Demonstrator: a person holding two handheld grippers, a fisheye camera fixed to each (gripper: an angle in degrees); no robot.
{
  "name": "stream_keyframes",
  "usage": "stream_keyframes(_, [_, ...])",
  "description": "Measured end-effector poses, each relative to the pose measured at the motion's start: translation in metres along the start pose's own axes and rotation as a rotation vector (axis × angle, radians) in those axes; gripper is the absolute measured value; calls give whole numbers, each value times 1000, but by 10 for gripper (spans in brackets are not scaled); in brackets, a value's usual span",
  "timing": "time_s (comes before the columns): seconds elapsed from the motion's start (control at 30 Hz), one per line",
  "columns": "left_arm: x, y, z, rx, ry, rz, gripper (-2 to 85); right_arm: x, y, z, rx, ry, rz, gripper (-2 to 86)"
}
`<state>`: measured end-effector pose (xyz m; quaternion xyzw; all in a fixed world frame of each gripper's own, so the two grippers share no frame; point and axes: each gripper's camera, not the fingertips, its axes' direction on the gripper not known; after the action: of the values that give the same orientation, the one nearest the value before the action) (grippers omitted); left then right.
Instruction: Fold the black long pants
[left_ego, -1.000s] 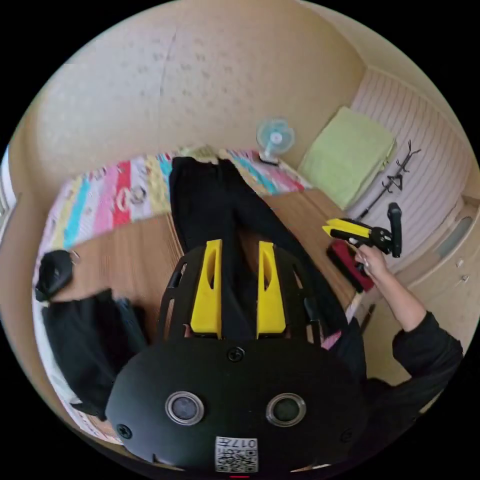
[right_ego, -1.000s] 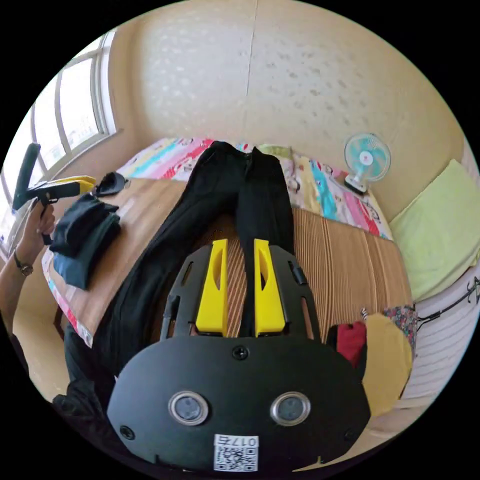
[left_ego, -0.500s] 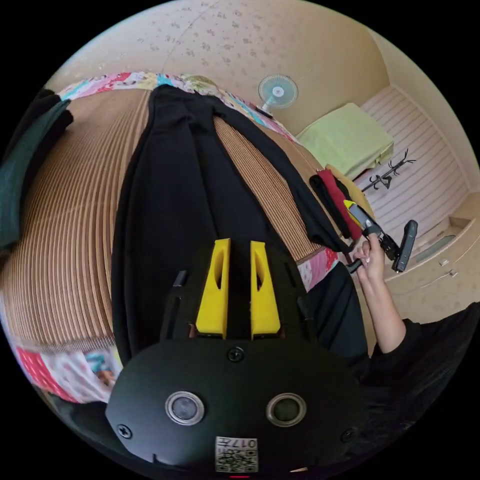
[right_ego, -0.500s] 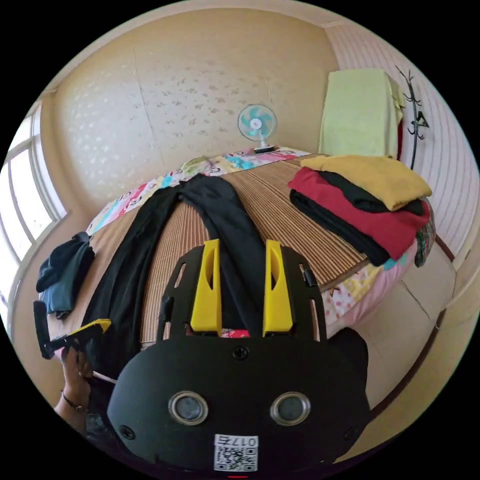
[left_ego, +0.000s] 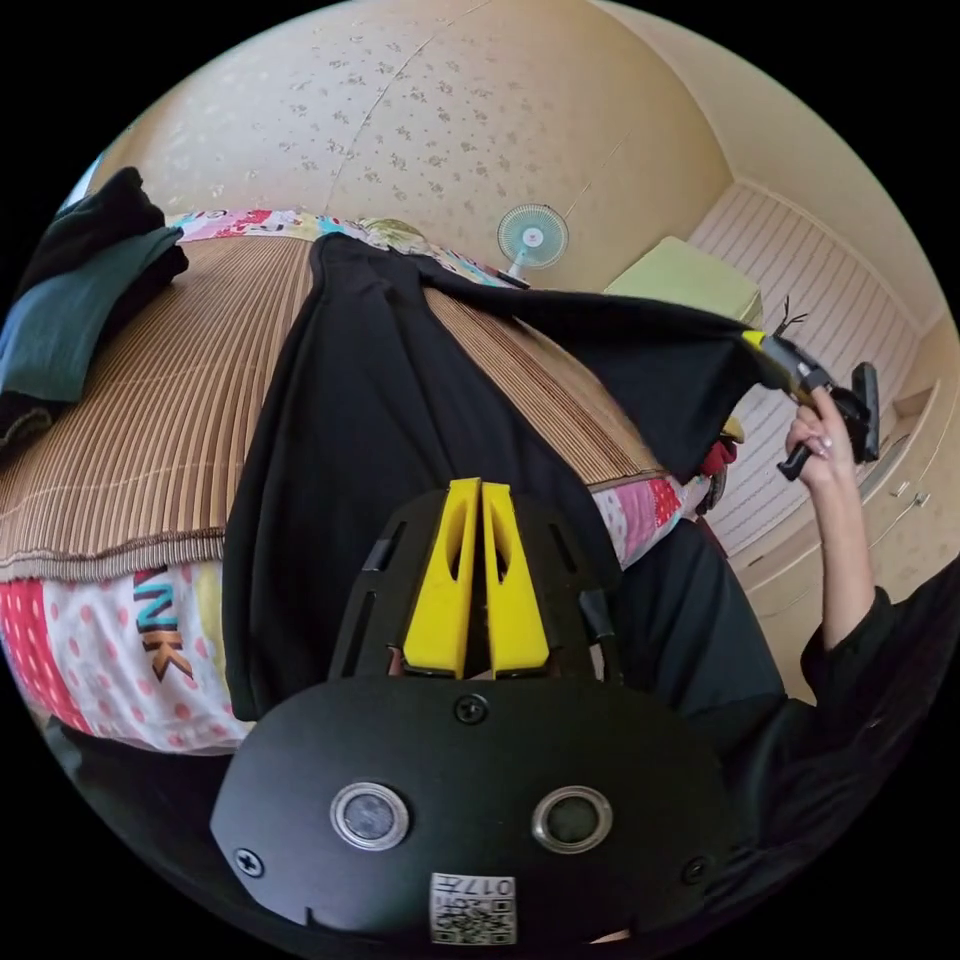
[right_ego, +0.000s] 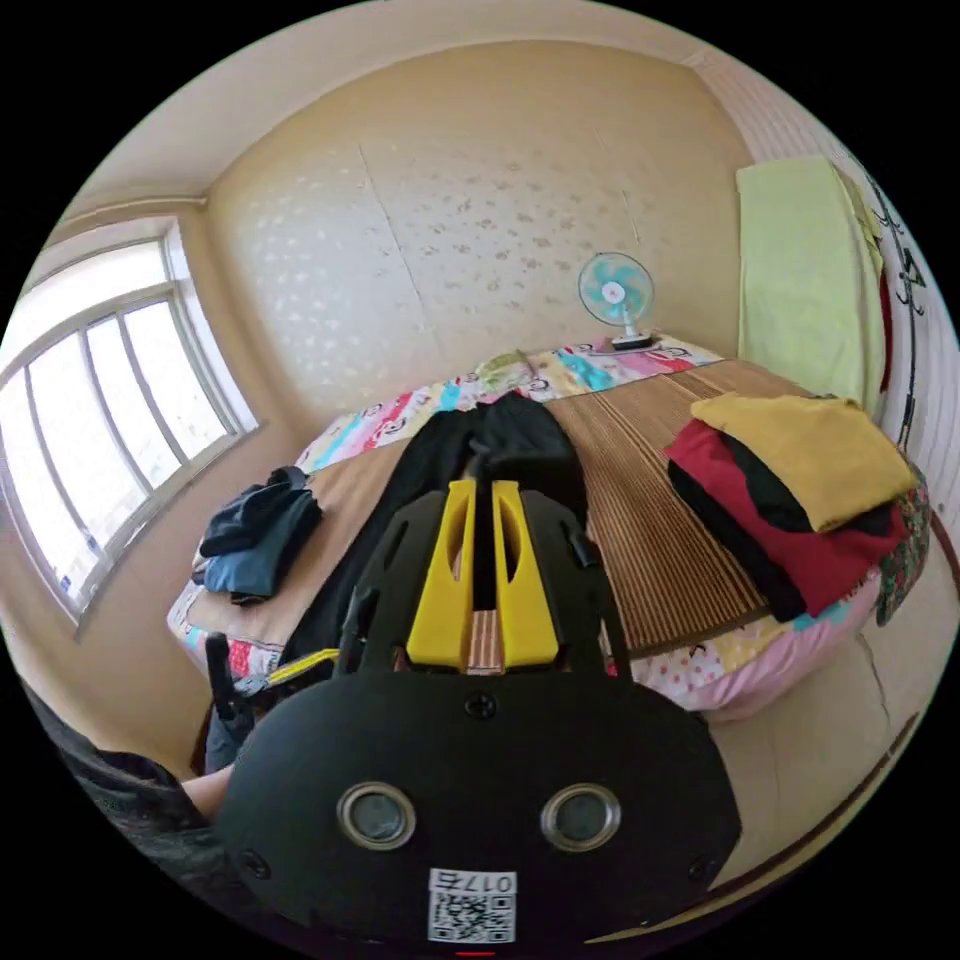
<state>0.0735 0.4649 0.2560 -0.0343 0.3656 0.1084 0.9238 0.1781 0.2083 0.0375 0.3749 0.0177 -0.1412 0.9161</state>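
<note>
Pants (left_ego: 370, 400) are spread out long over the striped mat (left_ego: 150, 400) on the bed, hems hanging off the near edge. My left gripper (left_ego: 478, 500) has its jaws pinched together on one leg down by that edge, and my right gripper (right_ego: 482, 500) is clamped on the other leg's hem, holding it up off the bed beside the stack of folded clothes (right_ego: 800, 500).
</note>
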Motion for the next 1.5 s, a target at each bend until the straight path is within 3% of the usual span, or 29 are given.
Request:
stream_keyframes(0.13, [-4, 1, -8, -9, -42, -2, -10, -22, 48, 48, -223, 45, -50, 29])
stream_keyframes(0.23, [-8, 4, -17, -24, -51, 0, -9, -2, 123, 101, -501, 127, 50, 30])
stream_keyframes(0.3, [-13, 6, -27, -47, -43, 16, -6, 15, 152, 94, -466, 20, 86, 31])
stream_keyframes(0.43, [-24, 8, -59, 5, -58, 25, 19, 28, 120, 68, -481, -49, 60, 35])
stream_keyframes(0.63, [-86, -3, -125, 85, -288, -167, 82, 59, 94, -8, -205, 4, 42, 45])
stream_keyframes(0.73, [-126, 4, -115, -33, -238, -266, 91, 90, 104, -18, -202, 133, 114, 68])
stream_keyframes(0.8, [-127, 6, -118, -116, -235, -191, 67, 117, 115, -14, -252, 226, 186, 86])
stream_keyframes(0.9, [-131, 10, -127, -333, -101, -164, 36, 145, 123, -19, -277, 160, 268, 95])
stream_keyframes(1.0, [-132, 28, -146, -435, -104, -136, 12, 160, 124, -31, -239, 200, 271, 99])
stream_keyframes(1.17, [-134, 54, -193, -209, -77, -180, 17, 196, 125, -16, -312, 270, 259, 130])
stream_keyframes(1.33, [-120, 44, -232, -41, 34, -117, 41, 236, 132, 9, -473, 139, 419, 104])
stream_keyframes(1.43, [-102, 32, -236, -52, 80, -72, 74, 225, 127, -19, -394, 69, 360, 42])
stream_keyframes(1.5, [-84, 20, -237, -55, 150, -37, 127, 202, 113, -61, -227, -79, 249, 35])
